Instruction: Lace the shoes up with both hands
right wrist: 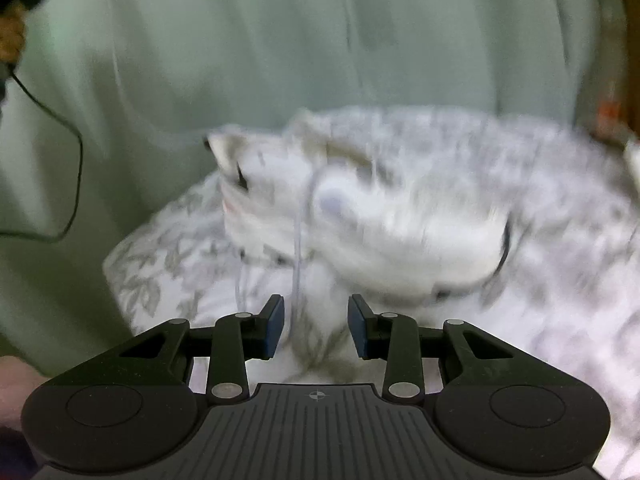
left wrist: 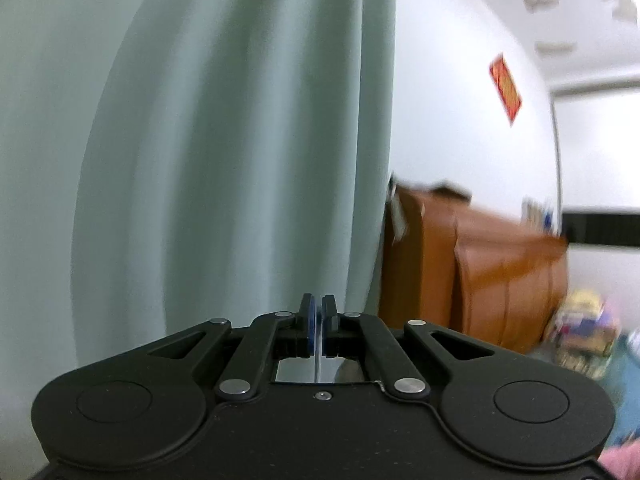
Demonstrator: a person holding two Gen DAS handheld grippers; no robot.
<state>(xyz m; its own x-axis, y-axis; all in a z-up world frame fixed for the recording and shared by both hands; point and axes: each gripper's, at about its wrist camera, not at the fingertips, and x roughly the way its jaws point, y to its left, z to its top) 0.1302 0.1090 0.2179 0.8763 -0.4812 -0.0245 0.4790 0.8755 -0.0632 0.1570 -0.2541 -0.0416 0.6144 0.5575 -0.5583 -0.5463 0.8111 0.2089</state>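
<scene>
A white shoe (right wrist: pixel 380 220), blurred, lies on a grey-and-white patterned cloth (right wrist: pixel 560 280) in the right wrist view. Its pale shoelace (right wrist: pixel 297 248) rises from the shoe's eyelets, and one strand passes down between the fingers of my right gripper (right wrist: pixel 316 304), close to the left pad. That gripper stands open just in front of the shoe, and its pads do not touch the strand. In the left wrist view my left gripper (left wrist: pixel 319 300) is held level and shut, with a thin pale strip of lace pinched between its blue pads. No shoe shows in that view.
A pale green curtain (left wrist: pixel 200 160) hangs close ahead of the left gripper and behind the shoe (right wrist: pixel 280 40). A brown wooden cabinet (left wrist: pixel 480 272) and floor clutter (left wrist: pixel 580 328) lie to the right. A hand (right wrist: pixel 12 40) and a black cable (right wrist: pixel 76 184) show at the upper left.
</scene>
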